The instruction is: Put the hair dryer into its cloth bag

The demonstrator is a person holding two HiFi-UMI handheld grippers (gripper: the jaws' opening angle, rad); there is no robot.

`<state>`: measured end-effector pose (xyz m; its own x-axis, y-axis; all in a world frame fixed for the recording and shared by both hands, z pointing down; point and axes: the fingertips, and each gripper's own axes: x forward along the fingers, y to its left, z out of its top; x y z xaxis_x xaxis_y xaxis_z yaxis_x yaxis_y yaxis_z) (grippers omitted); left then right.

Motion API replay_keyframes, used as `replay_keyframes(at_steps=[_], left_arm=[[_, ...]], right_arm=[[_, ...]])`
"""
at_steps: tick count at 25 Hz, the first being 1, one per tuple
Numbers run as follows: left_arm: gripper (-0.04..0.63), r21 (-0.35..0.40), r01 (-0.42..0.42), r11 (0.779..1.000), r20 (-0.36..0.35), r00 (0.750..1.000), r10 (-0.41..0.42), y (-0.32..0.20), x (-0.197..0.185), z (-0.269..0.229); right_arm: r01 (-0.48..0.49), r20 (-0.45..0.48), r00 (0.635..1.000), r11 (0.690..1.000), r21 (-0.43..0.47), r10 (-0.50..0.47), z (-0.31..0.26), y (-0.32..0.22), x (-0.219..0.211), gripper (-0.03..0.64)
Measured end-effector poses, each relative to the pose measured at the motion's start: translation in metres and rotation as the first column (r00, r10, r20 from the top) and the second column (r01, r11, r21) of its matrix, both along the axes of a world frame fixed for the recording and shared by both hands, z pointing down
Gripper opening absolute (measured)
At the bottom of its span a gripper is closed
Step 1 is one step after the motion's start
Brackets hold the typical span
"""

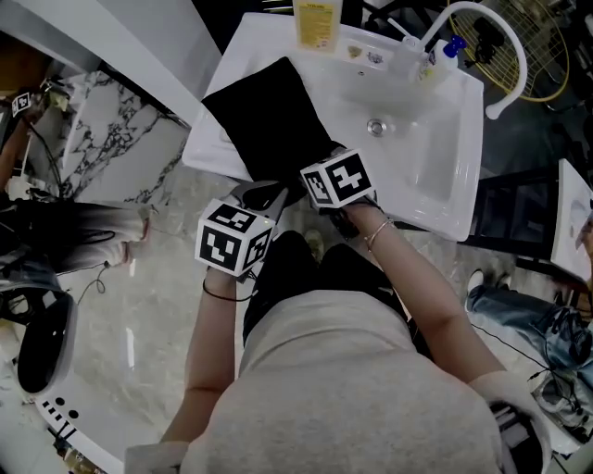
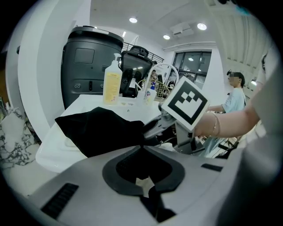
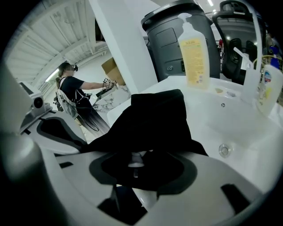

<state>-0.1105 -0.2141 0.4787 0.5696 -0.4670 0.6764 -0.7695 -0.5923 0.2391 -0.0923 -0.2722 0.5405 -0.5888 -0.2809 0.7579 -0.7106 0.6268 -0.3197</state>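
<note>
A white sink stands over a pale marble floor in a brightly lit room. At its near left corner, the left gripper has its jaws pinched together on the near edge of the black cloth bag, where the fabric draws to a point at their tips. Just to its right, the right gripper is likewise clamped on the bag's near end, dark cloth filling the space between its jaws. The two tools sit close side by side. The bag lies along the sink's left rim, its far end reaching toward the back and its right edge hanging over the bowl. The drain sits right of the bag in the bowl. A yellow soap bottle stands on the far rim, and a curved white faucet arches at the far right corner. A person stands well off to the left in the background.
</note>
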Motion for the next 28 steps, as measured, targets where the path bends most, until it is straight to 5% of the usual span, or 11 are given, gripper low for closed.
replay_keyframes(at_steps=[8, 14, 19, 22, 25, 28], left_arm=[[0.018, 0.000, -0.036, 0.999, 0.030, 0.999, 0.036, 0.004, 0.005, 0.005], [0.124, -0.003, -0.044, 0.999, -0.028, 0.999, 0.044, 0.012, 0.015, -0.003], [0.144, 0.030, -0.005, 1.000, -0.110, 0.994, 0.008, 0.010, 0.015, -0.020], [0.144, 0.075, 0.047, 0.996, -0.175, 0.984, -0.033, 0.001, 0.013, -0.037], [0.121, 0.109, 0.091, 0.990, -0.261, 0.963, -0.060, -0.005, 0.013, -0.056], [0.030, 0.113, 0.113, 0.987, -0.370, 0.927, -0.063, -0.008, 0.019, -0.075]], right_arm=[[0.013, 0.050, 0.999, 0.999, -0.033, -0.011, -0.007, 0.016, 0.012, 0.219], [-0.018, 0.151, 0.988, 0.999, -0.047, 0.025, -0.025, 0.036, 0.032, 0.219], [-0.092, 0.262, 0.961, 0.996, -0.005, 0.091, -0.064, 0.040, 0.048, 0.204], [-0.188, 0.380, 0.911, 0.981, 0.047, 0.157, -0.096, 0.031, 0.057, 0.160], [-0.275, 0.527, 0.831, 0.955, 0.112, 0.177, -0.129, 0.023, 0.060, -0.001], [-0.271, 0.674, 0.727, 0.957, 0.105, 0.132, -0.157, 0.030, 0.050, -0.002]])
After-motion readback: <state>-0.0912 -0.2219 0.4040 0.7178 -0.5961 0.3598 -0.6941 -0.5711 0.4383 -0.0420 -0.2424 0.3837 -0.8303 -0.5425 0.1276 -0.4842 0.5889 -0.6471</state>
